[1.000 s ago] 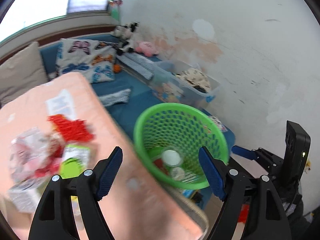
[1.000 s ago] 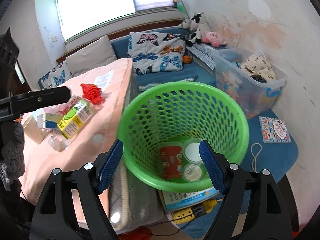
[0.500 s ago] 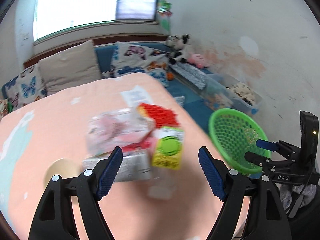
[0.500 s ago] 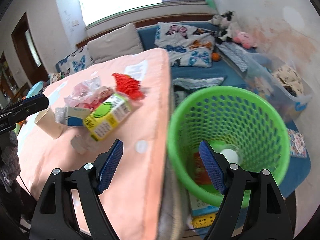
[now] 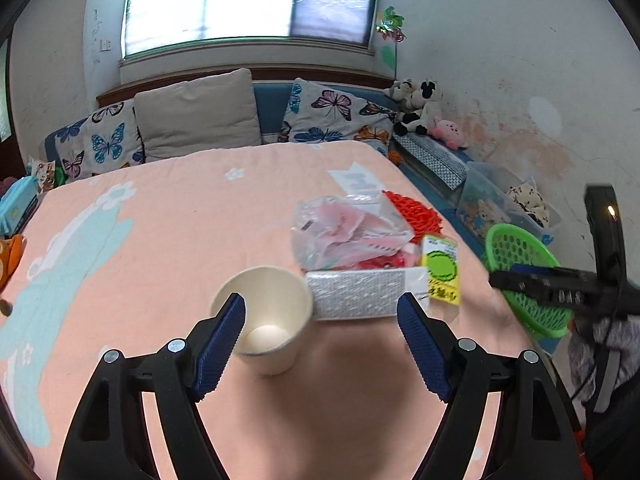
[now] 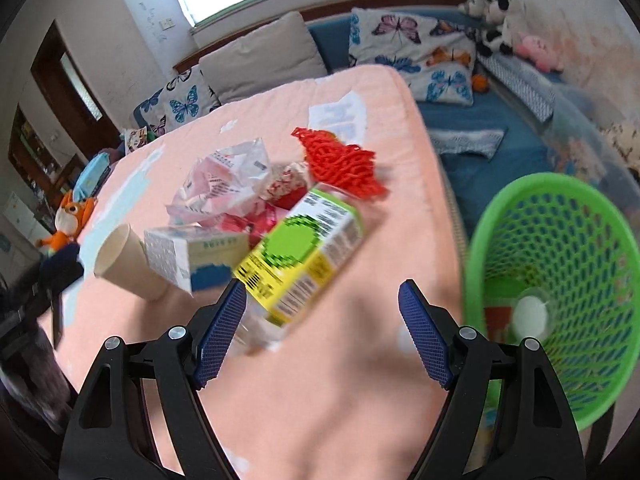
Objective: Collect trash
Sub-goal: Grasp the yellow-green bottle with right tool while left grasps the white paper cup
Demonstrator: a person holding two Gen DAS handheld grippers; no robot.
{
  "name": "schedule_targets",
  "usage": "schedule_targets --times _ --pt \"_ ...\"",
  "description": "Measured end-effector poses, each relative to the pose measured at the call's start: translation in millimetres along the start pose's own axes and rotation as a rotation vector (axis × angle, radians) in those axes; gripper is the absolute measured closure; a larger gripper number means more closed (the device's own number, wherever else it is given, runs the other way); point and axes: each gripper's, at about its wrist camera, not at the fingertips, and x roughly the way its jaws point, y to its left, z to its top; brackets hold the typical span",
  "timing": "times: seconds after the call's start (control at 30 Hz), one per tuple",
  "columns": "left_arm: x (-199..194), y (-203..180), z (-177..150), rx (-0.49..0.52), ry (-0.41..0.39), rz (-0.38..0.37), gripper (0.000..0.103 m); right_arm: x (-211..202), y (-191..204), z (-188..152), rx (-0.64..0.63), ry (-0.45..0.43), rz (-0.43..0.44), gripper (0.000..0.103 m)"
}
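Left wrist view looks across a peach-covered table (image 5: 168, 240) that fills most of the scene, its near corners cut off by the lens rim. Beyond its right edge stands a green mesh basket (image 6: 556, 280), partly hidden in the left view by the right hand-held gripper (image 6: 322, 330); inside it lie a white lid and something red, too blurred to name. On the table's right half sits the trash heap: a crumpled clear bag (image 5: 344, 228), a red net (image 6: 340, 164) at the far side, a green-and-yellow carton (image 6: 300, 248), a grey-white box (image 5: 356, 294) and a paper cup (image 5: 266, 316) standing upright at the near left. The left hand-held gripper (image 5: 320, 340) is spread wide with the cup just inside its left finger, apparently untouched. The right one is likewise spread, empty, near the carton's blurred lower end.
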Motion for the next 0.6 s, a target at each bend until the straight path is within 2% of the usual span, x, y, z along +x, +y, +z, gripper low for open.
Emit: schedule_targets --times 0.23,0.6 --pt "-3 19 -9 0.004 0.0 -0.002 0.026 29 10 22 0.097 0.071 0.003 0.029" --pt "3 36 -24 0.019 0.023 -0.027 0.018 73 19 43 0.203 0.177 -0.104 0.031"
